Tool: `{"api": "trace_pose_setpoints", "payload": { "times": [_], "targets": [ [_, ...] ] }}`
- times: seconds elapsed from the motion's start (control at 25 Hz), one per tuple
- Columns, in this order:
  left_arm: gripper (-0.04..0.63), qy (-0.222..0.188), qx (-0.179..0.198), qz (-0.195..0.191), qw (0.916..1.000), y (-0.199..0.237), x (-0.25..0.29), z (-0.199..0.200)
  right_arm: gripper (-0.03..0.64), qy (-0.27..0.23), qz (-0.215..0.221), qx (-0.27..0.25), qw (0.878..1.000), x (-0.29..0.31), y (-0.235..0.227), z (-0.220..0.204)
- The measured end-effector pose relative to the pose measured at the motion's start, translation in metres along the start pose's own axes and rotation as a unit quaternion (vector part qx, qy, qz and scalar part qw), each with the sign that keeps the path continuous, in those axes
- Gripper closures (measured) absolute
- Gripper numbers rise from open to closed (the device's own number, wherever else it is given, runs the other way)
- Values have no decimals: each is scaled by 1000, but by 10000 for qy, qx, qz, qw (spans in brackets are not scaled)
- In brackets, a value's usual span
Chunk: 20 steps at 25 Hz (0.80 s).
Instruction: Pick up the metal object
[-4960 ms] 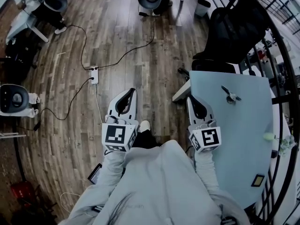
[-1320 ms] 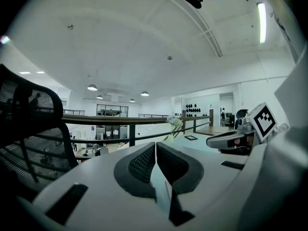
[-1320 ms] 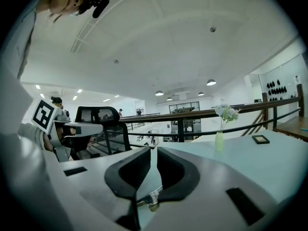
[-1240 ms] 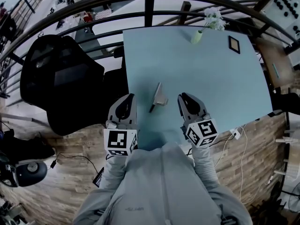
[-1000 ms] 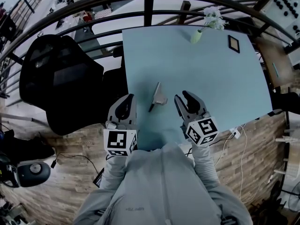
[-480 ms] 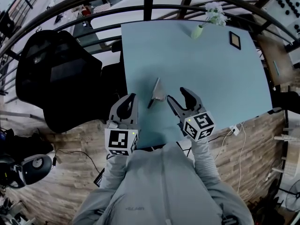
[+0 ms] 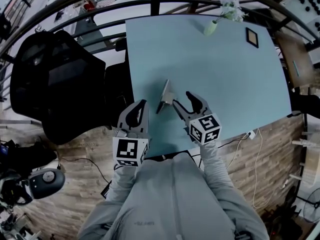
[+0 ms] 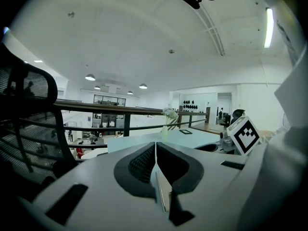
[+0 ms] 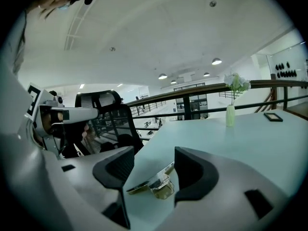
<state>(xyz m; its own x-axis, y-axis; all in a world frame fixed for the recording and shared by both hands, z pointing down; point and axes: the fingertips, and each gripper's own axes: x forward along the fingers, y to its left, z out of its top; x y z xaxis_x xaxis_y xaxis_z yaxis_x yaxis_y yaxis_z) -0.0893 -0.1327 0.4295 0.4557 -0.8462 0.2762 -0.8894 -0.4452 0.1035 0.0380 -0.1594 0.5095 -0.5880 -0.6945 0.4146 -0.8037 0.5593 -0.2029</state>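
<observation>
The metal object [image 7: 166,96], a thin flat metal piece with a small bracket, lies on the light blue table [image 7: 225,74] near its front left edge. My right gripper [image 7: 183,99] is open and its jaws have just been opening. In the right gripper view the metal object [image 9: 154,183] lies on the table low in the gap of the right gripper [image 9: 154,153], with neither pad touching it. My left gripper [image 7: 141,104] is shut and empty, at the table's edge just left of the object. In the left gripper view the left gripper [image 8: 156,144] has its fingers pressed together.
A black office chair [image 7: 55,79] stands left of the table. A vase with flowers [image 7: 212,27] and a small dark frame [image 7: 251,37] sit at the far side, and a dark railing [image 7: 155,1] runs behind. A cable [image 7: 252,134] lies on the wooden floor at right.
The right gripper's jaws have spread wide, and it has come down and leftward toward the metal object. The left gripper has sunk slightly. Five seconds ago the table lay off to the right.
</observation>
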Motion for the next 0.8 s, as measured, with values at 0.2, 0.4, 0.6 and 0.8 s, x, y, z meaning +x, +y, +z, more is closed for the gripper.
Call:
{"api": "trace_pose_setpoints", "payload": {
  "times": [0.2,0.4,0.6,0.8],
  "targets": [
    [565,153,-44,-113,9998,-5,9,-9,371,111,-102,103,9998,14,-10,-14],
    [565,311,-79,-197,9993,-4,19,-22,373,244,-172,369,9989,33,-21,-33],
    [565,430,-137,-251,9987,-4,25,-30,377,544,-187,639,9963,50,-24,-55],
    [565,478,-172,-247,9984,-1,32,-34,383,797,-159,1048,9912,62,-25,-71]
  ]
}}
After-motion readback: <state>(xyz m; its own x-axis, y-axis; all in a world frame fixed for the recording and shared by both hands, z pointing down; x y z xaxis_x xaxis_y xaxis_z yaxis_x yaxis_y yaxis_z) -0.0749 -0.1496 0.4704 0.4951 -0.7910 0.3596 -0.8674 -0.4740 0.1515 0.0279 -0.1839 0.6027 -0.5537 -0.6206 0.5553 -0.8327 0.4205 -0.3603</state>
